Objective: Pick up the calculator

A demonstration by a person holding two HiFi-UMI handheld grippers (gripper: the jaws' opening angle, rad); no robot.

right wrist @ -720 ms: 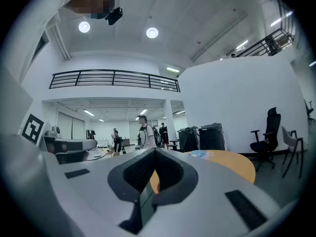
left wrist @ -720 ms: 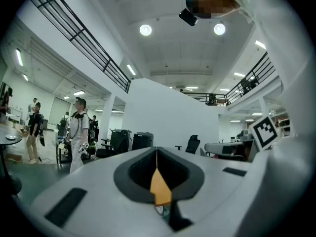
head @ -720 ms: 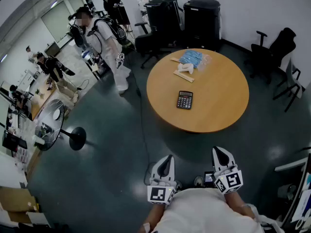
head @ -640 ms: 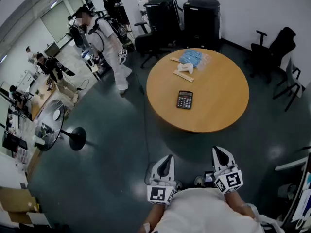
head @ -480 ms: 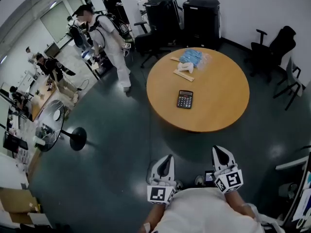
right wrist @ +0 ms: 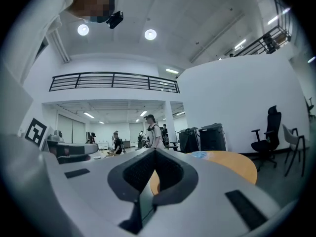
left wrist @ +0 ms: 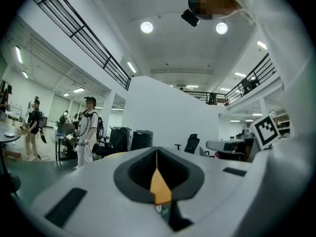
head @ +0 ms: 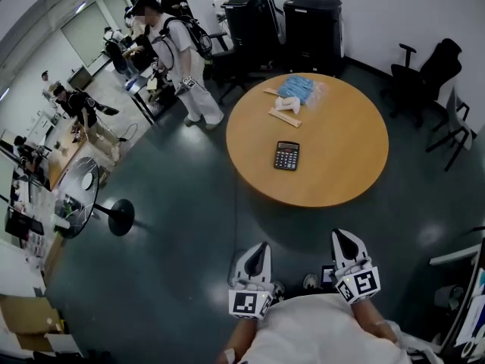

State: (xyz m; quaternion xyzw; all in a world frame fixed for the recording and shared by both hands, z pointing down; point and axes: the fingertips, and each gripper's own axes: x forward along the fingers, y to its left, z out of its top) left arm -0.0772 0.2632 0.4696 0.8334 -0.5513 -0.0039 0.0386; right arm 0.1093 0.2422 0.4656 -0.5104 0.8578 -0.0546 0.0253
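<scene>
The black calculator [head: 286,155] lies flat near the middle of the round wooden table [head: 341,173], keys up. Both grippers are held low, close to my body and well short of the table's near edge. In the head view my left gripper [head: 261,247] points toward the table with its jaws together and nothing in them. My right gripper [head: 339,238] is beside it, jaws also together and empty. In the left gripper view the left gripper [left wrist: 157,152] shows its pads meeting in a thin seam. The right gripper [right wrist: 155,151] looks the same, with the table's edge [right wrist: 237,163] beyond it.
A blue bag [head: 297,89] and pale sticks [head: 286,117] lie at the table's far side. Two black bins [head: 312,21] stand against the wall, with office chairs [head: 426,74] at right. A person in white [head: 176,51] walks at the table's left. A round stand [head: 120,216] is on the floor at left.
The person in white has walked right, closer to the table's left side. Both grippers and the calculator have stayed where they were.
</scene>
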